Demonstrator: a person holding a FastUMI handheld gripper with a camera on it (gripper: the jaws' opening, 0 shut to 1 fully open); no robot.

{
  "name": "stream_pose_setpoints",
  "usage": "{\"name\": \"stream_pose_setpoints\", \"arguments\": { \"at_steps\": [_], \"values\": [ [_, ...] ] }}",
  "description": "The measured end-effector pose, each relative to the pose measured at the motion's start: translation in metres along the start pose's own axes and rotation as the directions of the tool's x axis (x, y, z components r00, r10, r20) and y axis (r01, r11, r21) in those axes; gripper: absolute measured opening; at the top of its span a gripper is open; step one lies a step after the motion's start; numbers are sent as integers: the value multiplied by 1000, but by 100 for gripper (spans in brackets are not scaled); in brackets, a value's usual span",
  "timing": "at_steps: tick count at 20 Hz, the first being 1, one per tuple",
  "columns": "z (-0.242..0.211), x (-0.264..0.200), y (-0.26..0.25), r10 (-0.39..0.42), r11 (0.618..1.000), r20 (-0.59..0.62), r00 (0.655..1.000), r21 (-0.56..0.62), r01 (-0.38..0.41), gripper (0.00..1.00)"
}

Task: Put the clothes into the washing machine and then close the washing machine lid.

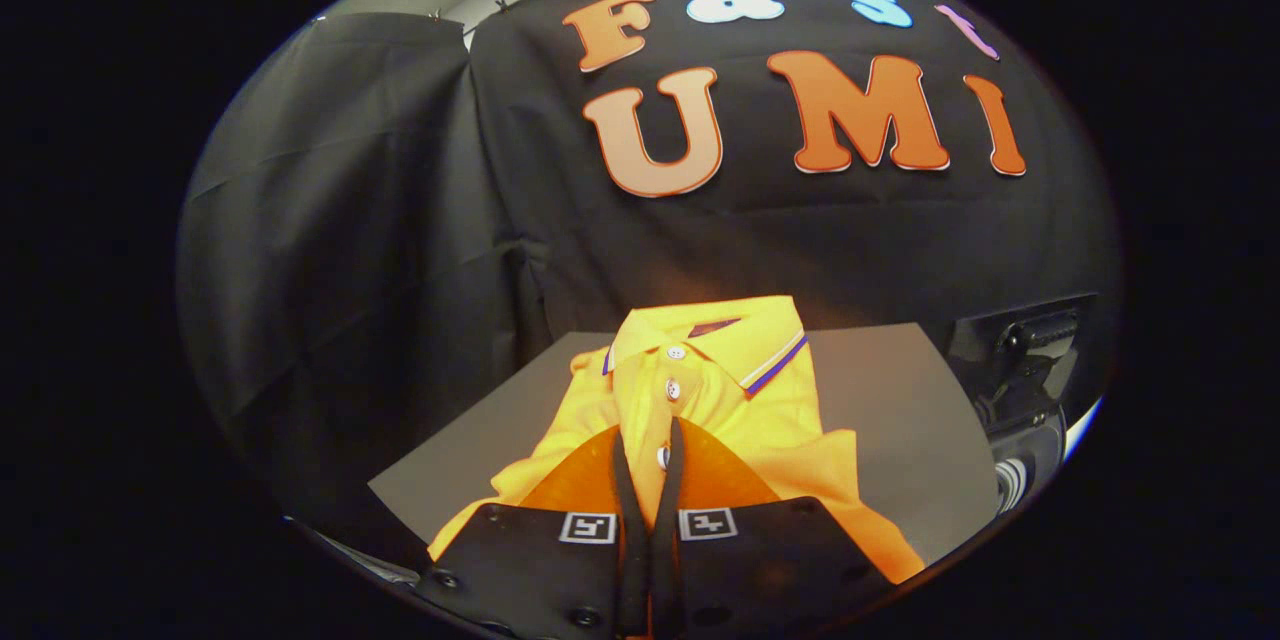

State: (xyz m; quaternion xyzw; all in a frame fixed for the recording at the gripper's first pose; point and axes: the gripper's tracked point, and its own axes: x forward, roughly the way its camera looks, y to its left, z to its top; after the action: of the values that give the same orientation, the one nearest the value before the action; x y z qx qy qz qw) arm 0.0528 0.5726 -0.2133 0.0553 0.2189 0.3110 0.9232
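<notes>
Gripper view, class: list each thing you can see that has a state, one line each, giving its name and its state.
Gripper: fingers nearly shut, pinching the shirt's button placket.
Yellow polo shirt: on the grey board, collar standing up, buttoned, not yet in the machine.
Grey board: flat, partly covered by the shirt.

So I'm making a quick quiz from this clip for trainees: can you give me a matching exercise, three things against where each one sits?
Things:
1. yellow polo shirt
2. gripper
3. grey board

Places:
A. under the shirt, in front of the black cloth wall
B. nearly closed over the shirt's button placket
C. lying on the board, collar pointing away from the fingers

Pairs: 1-C, 2-B, 3-A
</notes>
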Motion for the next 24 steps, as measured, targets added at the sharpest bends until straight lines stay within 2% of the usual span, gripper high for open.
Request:
{"name": "stream_pose_setpoints", "arguments": {
  "at_steps": [6,12,18,24],
  "values": [
    [47,-51,-3,110,994,102,989,-25,-107,9],
    [102,-111,-54,145,989,195,970,-31,-142,9],
    [138,-166,-158,74,997,265,961,-33,-68,9],
    [133,-198,-271,-55,998,266,962,-28,64,9]
  ]
}}
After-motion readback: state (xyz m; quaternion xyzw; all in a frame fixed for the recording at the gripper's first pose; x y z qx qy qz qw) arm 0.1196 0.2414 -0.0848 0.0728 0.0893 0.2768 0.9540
